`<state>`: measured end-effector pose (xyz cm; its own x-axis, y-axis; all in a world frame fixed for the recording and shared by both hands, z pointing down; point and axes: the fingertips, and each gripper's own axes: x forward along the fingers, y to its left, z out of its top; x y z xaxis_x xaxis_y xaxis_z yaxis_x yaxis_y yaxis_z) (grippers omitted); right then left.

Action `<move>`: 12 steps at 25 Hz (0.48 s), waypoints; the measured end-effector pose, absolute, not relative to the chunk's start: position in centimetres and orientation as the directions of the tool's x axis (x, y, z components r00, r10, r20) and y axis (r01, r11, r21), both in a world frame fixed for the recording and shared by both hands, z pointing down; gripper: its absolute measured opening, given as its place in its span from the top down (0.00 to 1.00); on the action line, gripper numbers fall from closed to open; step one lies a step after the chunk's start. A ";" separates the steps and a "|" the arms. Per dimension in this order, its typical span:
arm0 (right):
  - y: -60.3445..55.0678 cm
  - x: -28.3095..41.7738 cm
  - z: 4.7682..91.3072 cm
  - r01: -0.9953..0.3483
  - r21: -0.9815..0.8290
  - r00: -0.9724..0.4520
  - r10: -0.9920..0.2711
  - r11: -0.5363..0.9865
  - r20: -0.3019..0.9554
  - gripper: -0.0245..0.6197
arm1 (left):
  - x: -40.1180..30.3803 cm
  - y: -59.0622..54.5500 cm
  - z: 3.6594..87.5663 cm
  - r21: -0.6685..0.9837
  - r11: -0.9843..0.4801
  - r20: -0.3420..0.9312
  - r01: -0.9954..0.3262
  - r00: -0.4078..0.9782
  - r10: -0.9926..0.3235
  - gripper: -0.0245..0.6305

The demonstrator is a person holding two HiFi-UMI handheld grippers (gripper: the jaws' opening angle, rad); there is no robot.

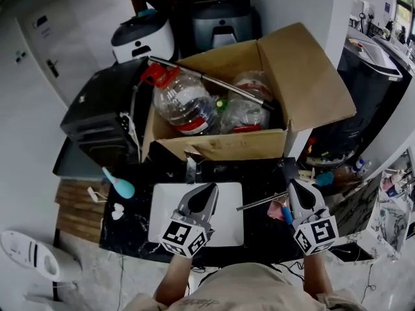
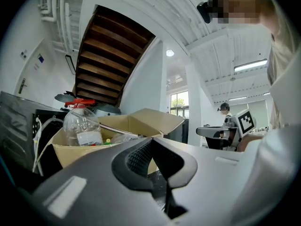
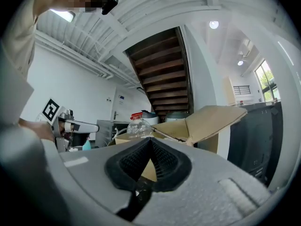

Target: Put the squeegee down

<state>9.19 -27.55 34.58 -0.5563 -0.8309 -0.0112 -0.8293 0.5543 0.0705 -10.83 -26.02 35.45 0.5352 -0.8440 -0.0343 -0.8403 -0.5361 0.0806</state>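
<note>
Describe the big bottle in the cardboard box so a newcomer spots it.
Find the open cardboard box beyond the dark table. In its left half lies a large clear bottle. Its red cap and handle set it apart from the clear bottle beside it.

Beyond the fingers (image 3: 134,160), a staircase (image 3: 162,74) is climbing between white walls (image 3: 89,98); a ceiling lamp (image 3: 214,24) is glowing.

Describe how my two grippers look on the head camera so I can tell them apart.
They match. The left gripper and right gripper have light grey, tapering plastic bodies, each carrying a white cube printed with black square markers. Their fingers have black ribbed inner faces. The person wears a beige top.
</note>
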 end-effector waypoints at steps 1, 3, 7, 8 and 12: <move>-27.5 9.2 34.6 -0.829 0.061 -0.558 -0.830 0.556 -0.012 0.96 | -10.7 -26.0 35.6 0.082 -0.538 -0.032 -0.839 0.537 -0.843 0.94; -27.4 9.3 34.7 -0.827 0.043 -0.562 -0.827 0.561 -0.007 0.96 | -10.5 -26.0 35.8 0.084 -0.540 -0.028 -0.837 0.540 -0.841 0.94; -27.5 10.3 35.0 -0.832 0.031 -0.554 -0.833 0.553 -0.003 0.96 | -10.2 -26.0 35.8 0.086 -0.539 -0.019 -0.838 0.539 -0.842 0.94; -27.4 10.6 35.1 -0.835 0.030 -0.550 -0.835 0.550 0.000 0.96 | -10.2 -25.9 35.7 0.087 -0.539 -0.016 -0.838 0.540 -0.842 0.94; -27.3 11.0 36.0 -0.834 0.023 -0.550 -0.835 0.551 0.027 0.96 | -10.0 -25.9 36.3 0.091 -0.543 -0.018 -0.835 0.544 -0.839 0.94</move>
<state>11.03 -27.29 35.97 -0.5502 -0.8346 0.0270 -0.8343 0.5508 0.0232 -9.97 -25.91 36.28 0.5439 -0.8389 -0.0183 -0.8347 -0.5431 0.0911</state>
